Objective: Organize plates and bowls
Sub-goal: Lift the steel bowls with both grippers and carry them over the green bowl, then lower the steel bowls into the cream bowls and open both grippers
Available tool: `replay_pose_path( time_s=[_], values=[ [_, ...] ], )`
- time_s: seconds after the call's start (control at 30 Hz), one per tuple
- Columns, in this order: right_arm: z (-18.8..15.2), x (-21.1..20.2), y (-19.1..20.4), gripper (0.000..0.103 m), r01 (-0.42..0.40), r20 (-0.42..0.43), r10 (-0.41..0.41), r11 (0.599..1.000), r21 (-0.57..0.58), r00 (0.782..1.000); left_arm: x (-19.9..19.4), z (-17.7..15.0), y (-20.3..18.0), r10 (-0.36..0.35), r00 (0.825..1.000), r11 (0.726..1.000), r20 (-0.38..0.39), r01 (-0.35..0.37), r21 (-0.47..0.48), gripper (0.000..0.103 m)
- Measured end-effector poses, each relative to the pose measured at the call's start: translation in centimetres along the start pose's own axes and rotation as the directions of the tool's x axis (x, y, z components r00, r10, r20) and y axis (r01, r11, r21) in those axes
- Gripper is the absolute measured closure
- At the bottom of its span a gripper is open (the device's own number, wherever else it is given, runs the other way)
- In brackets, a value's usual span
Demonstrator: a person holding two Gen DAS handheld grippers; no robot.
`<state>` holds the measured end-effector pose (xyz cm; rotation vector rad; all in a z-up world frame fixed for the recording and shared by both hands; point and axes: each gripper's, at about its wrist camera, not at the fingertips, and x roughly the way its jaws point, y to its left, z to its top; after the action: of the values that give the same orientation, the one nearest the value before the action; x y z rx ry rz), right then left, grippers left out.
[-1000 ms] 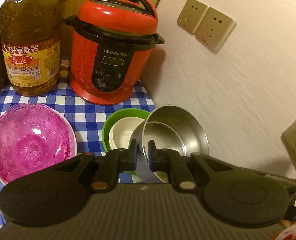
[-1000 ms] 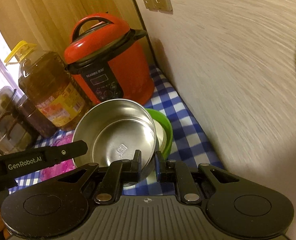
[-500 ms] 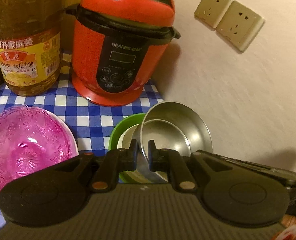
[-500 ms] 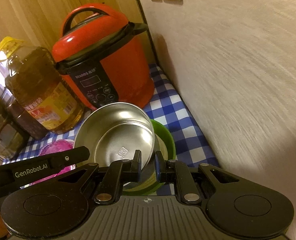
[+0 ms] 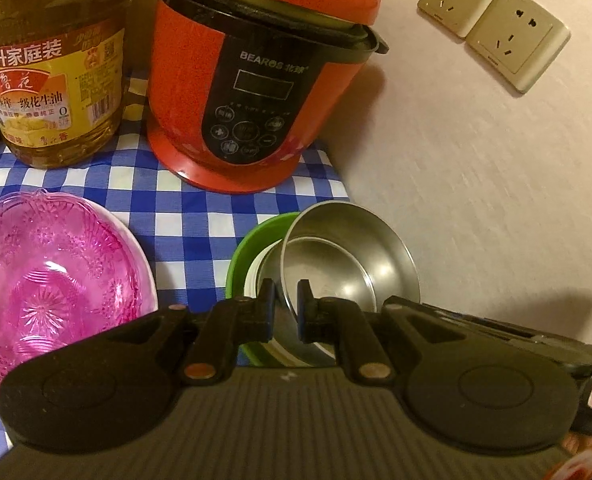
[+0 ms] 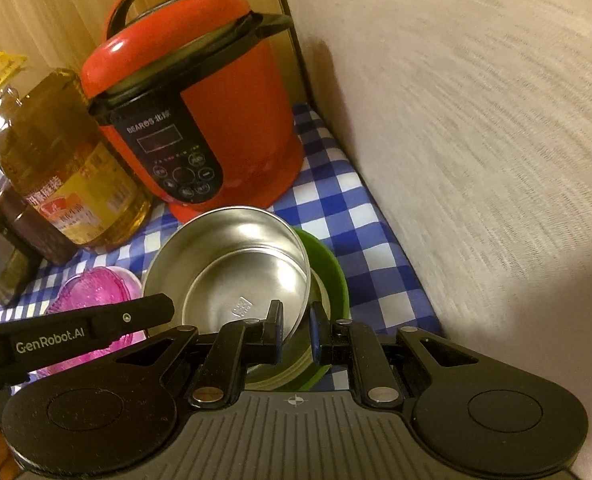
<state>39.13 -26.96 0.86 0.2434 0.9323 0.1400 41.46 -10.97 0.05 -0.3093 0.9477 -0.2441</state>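
Steel bowl almost nested, pink one still on its own

Left wrist: left claw [image 5: 282, 304] pinches steel bowl [image 5: 355, 252] rim, tilted in green bowl [image 5: 248, 248] near the bench's wall edge; pink bowl [image 5: 52, 280] apart. Right wrist: right claw [image 6: 296, 330] clamps the same rim.

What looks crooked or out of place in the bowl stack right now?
The steel bowl sits tilted in the green bowl, its wall-side rim raised, not nested flat. Both the left gripper and right gripper pinch its rim. Nothing looks spilled or damaged.
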Motion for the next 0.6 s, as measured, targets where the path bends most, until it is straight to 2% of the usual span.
replay_pose_path(
  time_s=[0.4, 0.6],
  values=[
    [0.0, 1.1, 0.1, 0.089, 0.019, -0.028, -0.019, 1.000, -0.017, 0.999, 1.1, 0.1, 0.5, 0.018, 1.000, 1.000, -0.024, -0.018, -0.013, 0.094],
    [-0.1, 0.9, 0.1, 0.088, -0.001, -0.015, 0.000, 1.000, -0.030, 1.000, 0.5, 0.2, 0.7, 0.022, 1.000, 1.000, 0.006, -0.022, 0.001, 0.091]
  ],
)
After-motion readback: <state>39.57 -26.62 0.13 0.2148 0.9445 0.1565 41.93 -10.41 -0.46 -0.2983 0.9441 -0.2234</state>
